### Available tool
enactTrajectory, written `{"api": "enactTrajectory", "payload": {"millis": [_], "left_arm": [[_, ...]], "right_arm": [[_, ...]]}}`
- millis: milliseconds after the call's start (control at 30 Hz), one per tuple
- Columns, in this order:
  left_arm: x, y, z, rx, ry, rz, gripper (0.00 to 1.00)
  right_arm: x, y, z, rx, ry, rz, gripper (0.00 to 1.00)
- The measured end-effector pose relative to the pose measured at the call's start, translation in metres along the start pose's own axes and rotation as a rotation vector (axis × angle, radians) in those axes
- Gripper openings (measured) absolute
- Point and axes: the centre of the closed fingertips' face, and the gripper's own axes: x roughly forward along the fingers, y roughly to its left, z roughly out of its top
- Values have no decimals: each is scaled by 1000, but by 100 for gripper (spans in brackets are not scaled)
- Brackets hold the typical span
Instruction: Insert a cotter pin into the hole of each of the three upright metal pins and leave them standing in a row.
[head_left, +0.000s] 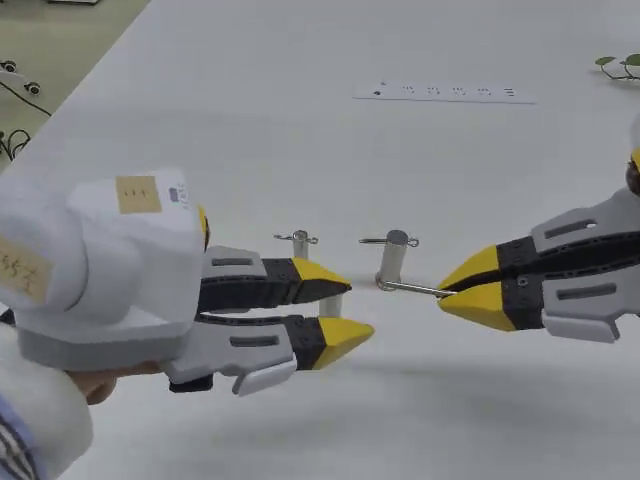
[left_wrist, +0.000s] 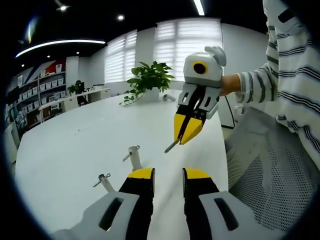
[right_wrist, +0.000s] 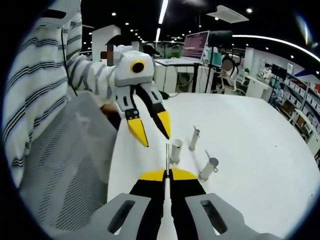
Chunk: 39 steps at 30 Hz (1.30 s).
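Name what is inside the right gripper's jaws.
A cotter pin, its free end sticking out from the right gripper; the clamped end is covered by the shut jaws.

Two metal pins, one at left (head_left: 300, 245) and one at right (head_left: 393, 258), were stood on the table (head_left: 300, 140). A third pin (head_left: 331, 303) was placed nearer, between the left gripper (head_left: 358, 303) jaws. A cotter pin (head_left: 412, 288) was held to its right by the right gripper (head_left: 442, 293). A power strip (head_left: 445, 92) was laid far behind.
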Motion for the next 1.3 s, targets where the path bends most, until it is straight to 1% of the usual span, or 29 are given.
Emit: {"api": "enactTrajectory", "payload": {"millis": [33, 67, 100, 167, 200, 233, 333, 367, 500, 667, 700, 733, 800, 967, 1100, 1300], "left_arm": [[-1, 6, 2, -4, -10, 29, 21], [-2, 13, 3, 13, -15, 65, 22], [-2, 15, 3, 17, -18, 76, 23], [-3, 19, 2, -7, -25, 79, 24], [-3, 22, 1, -19, -26, 91, 24], [-2, 23, -1, -19, -20, 90, 24], [1, 28, -10, -13, 14, 100, 24], [2, 29, -13, -20, 21, 96, 24], [8, 29, -23, -23, 51, 83, 24], [16, 28, -36, -30, 83, 71, 24], [16, 28, -39, -36, 90, 70, 24], [17, 28, -42, -60, 95, 70, 24], [19, 29, -44, -67, 92, 71, 23], [22, 31, -50, -68, 105, 67, 21], [24, 33, -54, -68, 116, 67, 18], [25, 36, -52, -46, 107, 72, 14]], "right_arm": [[1, -2, -1, 6, 4, -4, 3], [2, -3, -2, 7, 9, -9, 3], [4, -4, -4, 8, 15, -12, 3], [7, -5, -5, 15, 22, -12, 3], [8, -5, -6, 17, 24, -11, 3], [10, -5, -6, 18, 29, -9, 3], [15, -7, -9, 25, 39, -8, 3], [17, -8, -9, 27, 42, -8, 3], [22, -12, -11, 37, 49, 0, 3], [30, -16, -17, 24, 80, 11, 3], [31, -17, -18, 27, 83, 13, 3], [32, -18, -18, 30, 85, 11, 3], [34, -19, -20, 39, 91, 15, 3], [38, -20, -23, 62, 105, 29, 3], [42, -21, -21, 73, 102, 32, 3], [47, -20, -17, 71, 102, 45, 3]]}}
